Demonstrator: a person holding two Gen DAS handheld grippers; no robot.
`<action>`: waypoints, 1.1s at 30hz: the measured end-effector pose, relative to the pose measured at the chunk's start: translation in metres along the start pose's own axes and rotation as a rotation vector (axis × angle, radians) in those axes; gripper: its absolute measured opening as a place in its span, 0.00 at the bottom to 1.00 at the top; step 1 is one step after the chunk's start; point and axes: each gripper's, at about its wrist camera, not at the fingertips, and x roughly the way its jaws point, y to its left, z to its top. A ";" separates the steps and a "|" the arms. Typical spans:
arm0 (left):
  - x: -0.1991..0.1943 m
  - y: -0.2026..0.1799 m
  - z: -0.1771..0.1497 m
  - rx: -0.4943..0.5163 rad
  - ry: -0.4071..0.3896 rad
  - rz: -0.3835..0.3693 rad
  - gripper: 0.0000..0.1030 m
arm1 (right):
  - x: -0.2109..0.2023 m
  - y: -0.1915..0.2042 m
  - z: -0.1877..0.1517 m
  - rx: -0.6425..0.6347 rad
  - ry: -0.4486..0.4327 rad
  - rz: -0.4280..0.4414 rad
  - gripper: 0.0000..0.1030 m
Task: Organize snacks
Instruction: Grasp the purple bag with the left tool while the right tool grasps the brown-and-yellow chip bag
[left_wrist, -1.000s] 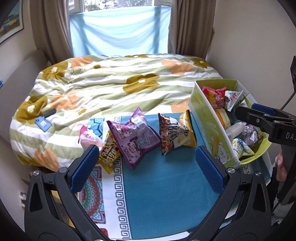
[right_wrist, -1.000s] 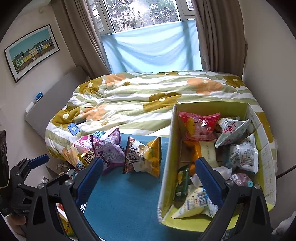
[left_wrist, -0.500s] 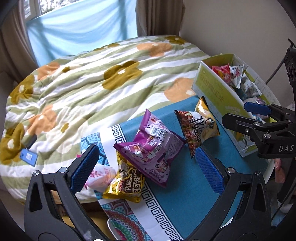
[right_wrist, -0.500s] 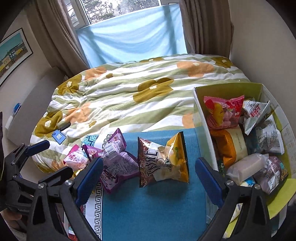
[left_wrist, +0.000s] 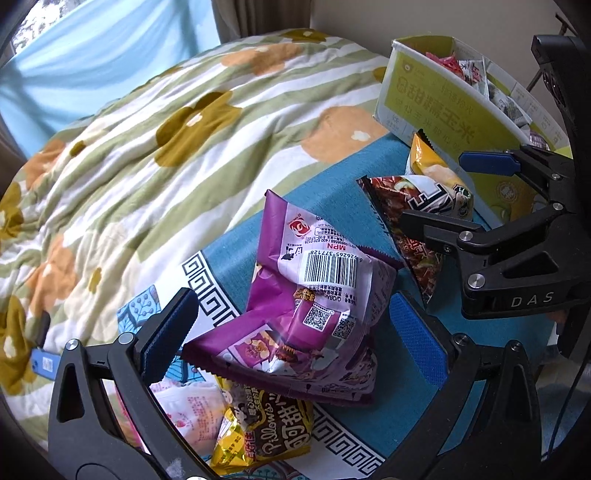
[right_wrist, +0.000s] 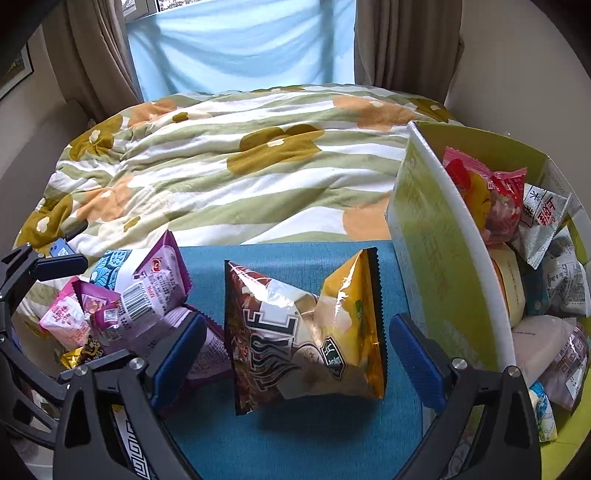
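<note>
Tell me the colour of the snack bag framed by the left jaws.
Purple snack bag, clearest in the left wrist view.

Soft window (right_wrist: 240, 40) daylight, sharp, fisheye-bent edges

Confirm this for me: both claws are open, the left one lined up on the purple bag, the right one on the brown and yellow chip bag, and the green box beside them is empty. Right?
Not quite. The green box is not empty: the right wrist view shows it packed with snack packets. The rest holds: the left claw is open around the purple bag, and the right claw is open around the chip bag.
</note>
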 end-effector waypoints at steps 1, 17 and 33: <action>0.004 -0.002 0.001 0.009 0.005 0.000 0.99 | 0.003 0.000 0.001 -0.003 0.000 -0.001 0.96; 0.026 -0.025 0.002 0.141 0.074 0.035 0.70 | 0.028 -0.011 -0.003 0.024 0.042 0.076 0.96; 0.011 -0.023 -0.012 0.096 0.058 0.072 0.66 | 0.028 -0.011 -0.006 -0.010 0.064 0.088 0.91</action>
